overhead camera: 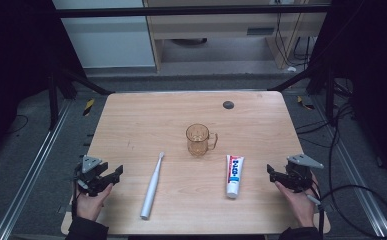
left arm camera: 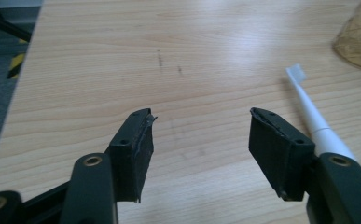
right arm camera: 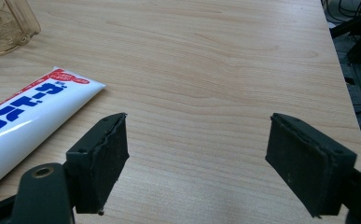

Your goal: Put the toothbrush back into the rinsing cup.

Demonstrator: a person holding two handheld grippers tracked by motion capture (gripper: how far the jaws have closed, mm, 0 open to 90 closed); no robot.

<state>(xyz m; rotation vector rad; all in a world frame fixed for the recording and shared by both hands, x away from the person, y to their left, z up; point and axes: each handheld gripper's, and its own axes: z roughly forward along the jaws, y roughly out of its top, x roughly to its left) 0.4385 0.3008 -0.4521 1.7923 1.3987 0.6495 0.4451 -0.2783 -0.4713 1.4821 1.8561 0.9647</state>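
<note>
Nearby, slim white toothbrush (overhead camera: 152, 186) (smooth plastic).

A wooden table (overhead camera: 131, 115) carries a dark round plug (overhead camera: 228, 104); grey floor (overhead camera: 26, 130) surrounds it.

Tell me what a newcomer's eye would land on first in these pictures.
First, the amber glass mug standing upright at the middle of the wooden table. Nearer the person, a white toothbrush lies left of it and a white toothpaste tube right of it. The left gripper and right gripper wait open at the table's near corners, touching nothing.
</note>
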